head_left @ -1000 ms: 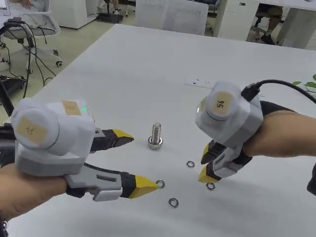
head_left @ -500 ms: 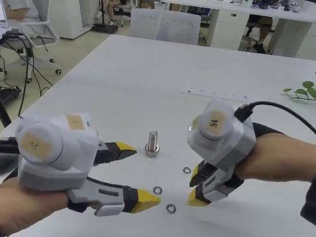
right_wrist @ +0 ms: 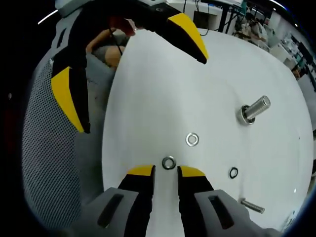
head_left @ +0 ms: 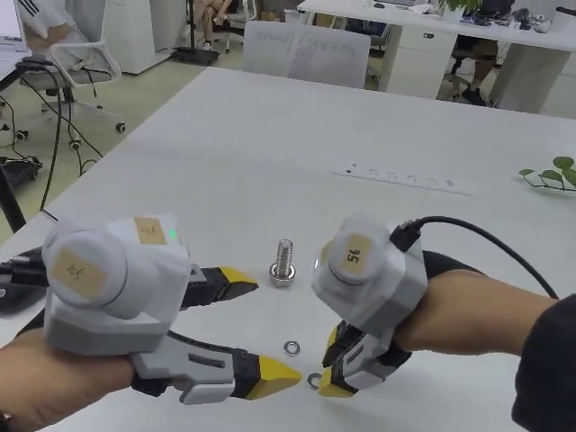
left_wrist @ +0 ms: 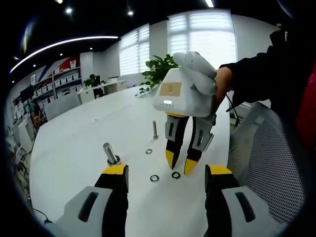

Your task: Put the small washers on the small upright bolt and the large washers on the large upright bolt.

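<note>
Office-type room at the back, chairs and desks, and up front a big white tabletop (head_left: 270, 135). Pretty much dead centre of the head view the large bolt (head_left: 283, 263) stands upright. At 8 o'clock from it the left hand (head_left: 54, 378) holds the left tool (head_left: 264, 328) roughly level, pointing toward 3 o'clock, jaws spread wide with nothing between them. At 5 o'clock from the bolt the right hand (head_left: 468, 310) has the right tool (head_left: 331, 364) tipped steeply nose-down, tips close to the tabletop. Its jaws are at a narrow gap and empty. In the right gripper view the nearest washer (right_wrist: 169, 162) lies flat right at the tips, at 12 o'clock; can't tell if it's touching them. The second washer (right_wrist: 192, 139) is a bit beyond at 1 o'clock, and the dark washer (right_wrist: 233, 173) is off at 3 o'clock. In the left gripper view the small bolt (left_wrist: 155, 129) stands upright, behind the right tool and to its left.
</note>
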The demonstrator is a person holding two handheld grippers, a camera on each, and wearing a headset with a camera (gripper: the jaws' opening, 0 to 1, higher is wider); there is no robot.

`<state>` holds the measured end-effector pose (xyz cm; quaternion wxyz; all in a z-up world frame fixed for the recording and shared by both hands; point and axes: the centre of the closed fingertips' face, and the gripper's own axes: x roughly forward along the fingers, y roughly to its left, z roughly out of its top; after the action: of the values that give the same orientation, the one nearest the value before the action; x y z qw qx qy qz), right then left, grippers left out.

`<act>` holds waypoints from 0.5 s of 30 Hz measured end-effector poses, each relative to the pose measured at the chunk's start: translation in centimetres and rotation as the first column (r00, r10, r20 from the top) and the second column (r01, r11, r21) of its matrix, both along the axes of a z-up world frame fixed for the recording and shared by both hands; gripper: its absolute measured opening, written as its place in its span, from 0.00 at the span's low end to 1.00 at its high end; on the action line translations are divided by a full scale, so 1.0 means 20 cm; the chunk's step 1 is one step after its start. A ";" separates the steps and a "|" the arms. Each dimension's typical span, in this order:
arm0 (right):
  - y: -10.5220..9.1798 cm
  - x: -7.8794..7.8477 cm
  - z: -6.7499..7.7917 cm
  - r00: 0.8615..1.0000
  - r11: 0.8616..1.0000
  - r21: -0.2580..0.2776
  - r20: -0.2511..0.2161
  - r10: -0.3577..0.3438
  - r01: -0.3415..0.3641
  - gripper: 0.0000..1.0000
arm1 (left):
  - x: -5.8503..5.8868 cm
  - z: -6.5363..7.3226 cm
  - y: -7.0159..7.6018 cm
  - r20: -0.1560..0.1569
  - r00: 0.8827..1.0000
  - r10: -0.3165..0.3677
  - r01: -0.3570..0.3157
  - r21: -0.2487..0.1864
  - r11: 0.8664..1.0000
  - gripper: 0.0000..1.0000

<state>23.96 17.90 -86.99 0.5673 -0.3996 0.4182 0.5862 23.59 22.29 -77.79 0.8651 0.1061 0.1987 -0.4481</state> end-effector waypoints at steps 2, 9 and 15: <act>0.00 0.00 -0.01 1.000 1.000 -0.012 0.008 0.009 -0.008 0.19 | 0.00 0.00 0.00 0.000 1.000 0.000 0.000 -0.003 1.000 0.62; 0.00 0.00 -0.04 1.000 0.999 -0.033 0.010 0.026 -0.026 0.19 | 0.00 0.00 0.01 0.000 1.000 0.003 -0.003 -0.009 1.000 0.61; 0.00 0.00 -0.04 0.998 0.997 -0.056 0.037 0.055 -0.053 0.17 | 0.00 -0.01 0.02 -0.001 1.000 0.010 -0.010 -0.011 1.000 0.61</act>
<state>24.03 17.93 -87.82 0.5480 -0.4373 0.4121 0.5819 23.65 22.61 -77.92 0.8679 0.0999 0.1971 -0.4449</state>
